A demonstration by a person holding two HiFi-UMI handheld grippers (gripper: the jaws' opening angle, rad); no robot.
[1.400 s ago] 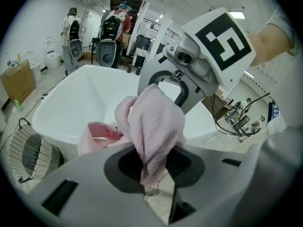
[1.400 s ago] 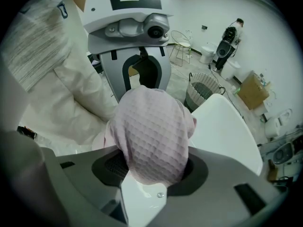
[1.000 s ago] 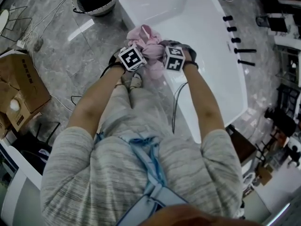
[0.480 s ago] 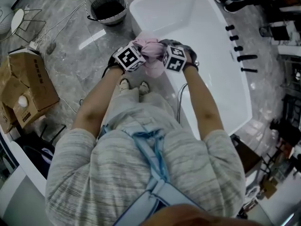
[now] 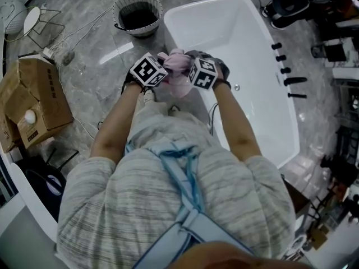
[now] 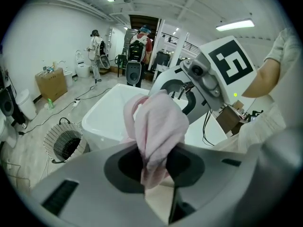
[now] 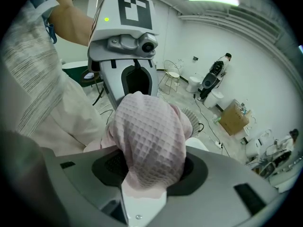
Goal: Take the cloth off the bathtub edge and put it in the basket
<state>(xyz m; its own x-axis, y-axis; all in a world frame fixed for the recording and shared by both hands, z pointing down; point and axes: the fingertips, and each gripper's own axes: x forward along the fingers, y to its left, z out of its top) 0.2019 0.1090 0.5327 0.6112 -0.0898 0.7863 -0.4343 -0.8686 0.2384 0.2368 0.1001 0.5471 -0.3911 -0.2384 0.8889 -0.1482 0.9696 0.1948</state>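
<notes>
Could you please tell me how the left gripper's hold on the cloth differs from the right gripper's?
The left gripper pinches a thin fold of the pink cloth, while the right gripper clamps a thick bunch. The left gripper's jaws stand nearly together; the right gripper's stand wider apart. Both are shut on the same cloth.

The cloth (image 5: 176, 66) hangs above the left rim of the bathtub (image 5: 252, 49), clamped between the left gripper (image 6: 155, 160) and the right gripper (image 7: 147, 167). The basket (image 5: 140, 31) stands on the floor just beside the bathtub's far left corner; the cardboard box (image 5: 33, 102) sits well left of the bathtub
</notes>
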